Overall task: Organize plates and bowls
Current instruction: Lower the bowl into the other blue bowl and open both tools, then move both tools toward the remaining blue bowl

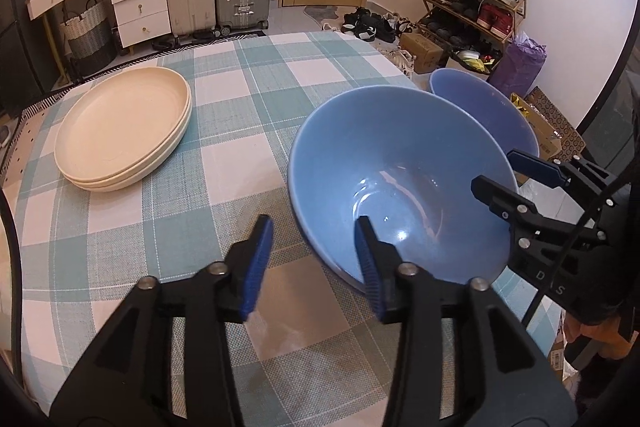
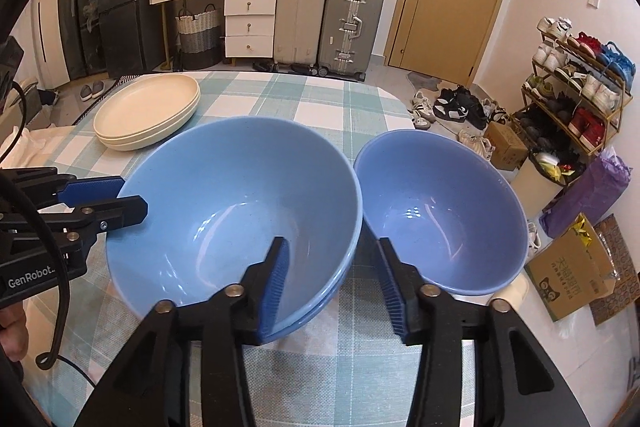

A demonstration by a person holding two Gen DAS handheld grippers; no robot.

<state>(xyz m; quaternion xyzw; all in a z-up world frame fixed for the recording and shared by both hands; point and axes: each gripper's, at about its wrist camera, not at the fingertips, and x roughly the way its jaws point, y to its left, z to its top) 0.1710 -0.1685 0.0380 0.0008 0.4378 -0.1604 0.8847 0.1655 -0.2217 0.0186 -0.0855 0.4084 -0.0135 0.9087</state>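
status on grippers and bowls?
Left gripper and right gripper open, straddling the stacked blue bowls' rim, pads clear. Second blue bowl alongside. Cream plates stacked. Nothing blocking.

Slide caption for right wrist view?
Open right tongs straddle the nested blue bowls' rim; single blue bowl beside, cream plates behind.

We see a stack of cream plates [image 2: 147, 113] lying flat at the table's far left, rims lined up. Nearer sit two nested blue bowls [image 2: 236, 203] – upright, glossy, empty – and just beside them, to the right, a single smaller blue bowl [image 2: 440, 211], also upright and empty.
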